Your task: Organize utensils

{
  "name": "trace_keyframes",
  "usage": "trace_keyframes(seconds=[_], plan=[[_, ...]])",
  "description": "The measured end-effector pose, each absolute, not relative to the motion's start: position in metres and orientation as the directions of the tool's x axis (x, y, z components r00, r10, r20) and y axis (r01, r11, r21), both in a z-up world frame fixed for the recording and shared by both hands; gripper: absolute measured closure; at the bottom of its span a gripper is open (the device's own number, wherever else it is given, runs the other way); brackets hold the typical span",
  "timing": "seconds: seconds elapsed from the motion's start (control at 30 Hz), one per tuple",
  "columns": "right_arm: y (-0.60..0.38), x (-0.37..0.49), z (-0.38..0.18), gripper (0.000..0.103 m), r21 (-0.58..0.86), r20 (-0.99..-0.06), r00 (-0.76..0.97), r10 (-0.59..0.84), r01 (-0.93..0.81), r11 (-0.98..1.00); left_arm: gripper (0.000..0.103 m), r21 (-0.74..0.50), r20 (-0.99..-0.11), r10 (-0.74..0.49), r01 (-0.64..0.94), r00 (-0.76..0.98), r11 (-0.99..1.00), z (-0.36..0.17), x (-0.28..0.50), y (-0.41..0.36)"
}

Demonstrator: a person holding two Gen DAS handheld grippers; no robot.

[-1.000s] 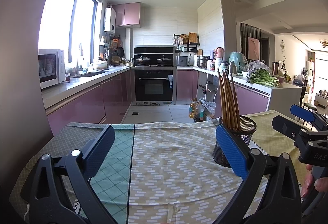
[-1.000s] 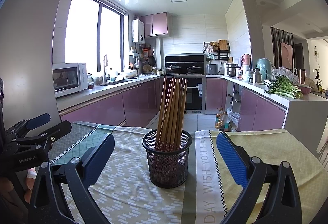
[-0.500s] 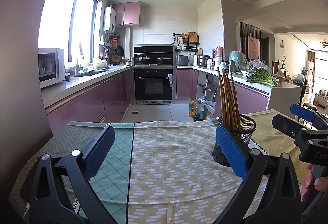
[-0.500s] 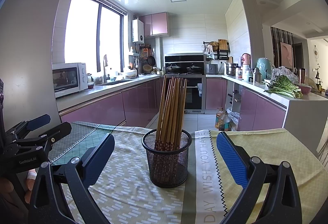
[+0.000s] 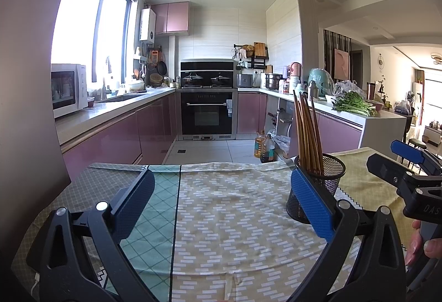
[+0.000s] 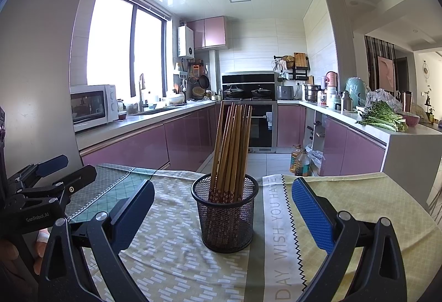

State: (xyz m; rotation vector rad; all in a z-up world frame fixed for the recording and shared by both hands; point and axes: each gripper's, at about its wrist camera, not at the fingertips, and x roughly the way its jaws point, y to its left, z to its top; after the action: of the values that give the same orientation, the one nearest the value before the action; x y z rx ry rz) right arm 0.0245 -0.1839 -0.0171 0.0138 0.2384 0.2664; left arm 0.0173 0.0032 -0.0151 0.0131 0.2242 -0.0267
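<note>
A black mesh holder stands upright on the patterned tablecloth, filled with several brown wooden chopsticks that lean slightly. My right gripper is open and empty, its jaws wide apart on either side of the holder, just in front of it. My left gripper is open and empty over the cloth, left of the holder, whose chopsticks rise behind its right finger. Each gripper shows at the edge of the other's view.
The table's far edge drops to the kitchen floor. Oil bottles stand on the floor beyond. Pink cabinets, an oven and a counter with greens lie further back.
</note>
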Motion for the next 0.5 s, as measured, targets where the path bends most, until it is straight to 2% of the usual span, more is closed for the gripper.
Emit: trace_keyframes(seconds=[0.5], plan=[[-0.1847,0.0238,-0.0178,0.007,0.046,-0.233,0.937,0.262,-0.258,0.965,0.006,0.009,-0.226,-0.024,0.027,0.974,1.0,-0.0164,0.0174,0.0028]])
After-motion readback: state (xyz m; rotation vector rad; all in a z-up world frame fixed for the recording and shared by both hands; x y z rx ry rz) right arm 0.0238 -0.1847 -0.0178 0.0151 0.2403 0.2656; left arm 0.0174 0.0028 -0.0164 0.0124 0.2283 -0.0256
